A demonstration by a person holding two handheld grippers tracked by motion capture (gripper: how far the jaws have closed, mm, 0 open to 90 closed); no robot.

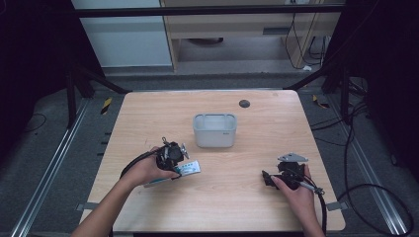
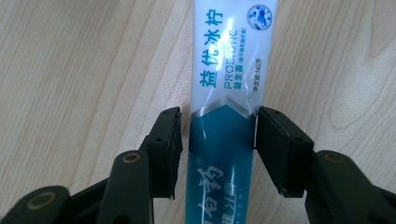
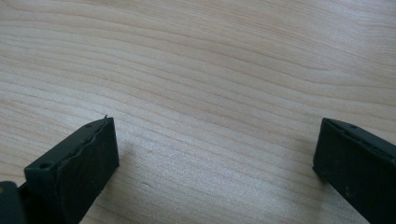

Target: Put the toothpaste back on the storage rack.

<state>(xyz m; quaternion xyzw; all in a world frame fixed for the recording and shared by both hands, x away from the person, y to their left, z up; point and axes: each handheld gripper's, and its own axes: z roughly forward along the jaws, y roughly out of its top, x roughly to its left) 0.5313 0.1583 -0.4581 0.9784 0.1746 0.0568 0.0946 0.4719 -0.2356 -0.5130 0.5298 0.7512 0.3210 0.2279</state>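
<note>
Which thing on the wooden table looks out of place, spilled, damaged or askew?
Nothing stands out. The white and teal toothpaste tube lies flat and intact between the left tongs; the pale grey plastic bin stands upright on the table.

Toothpaste tube (image 2: 226, 93): "益优冰柠", "PROBIOTIC" in teal on white; smaller print unreadable.

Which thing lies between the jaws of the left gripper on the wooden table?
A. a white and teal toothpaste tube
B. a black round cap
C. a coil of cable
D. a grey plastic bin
A: in the left gripper view the toothpaste tube lies lengthwise on the table between the two jaws of the left gripper, one jaw at each long edge; the grey bin stands apart, farther up the table.
</note>
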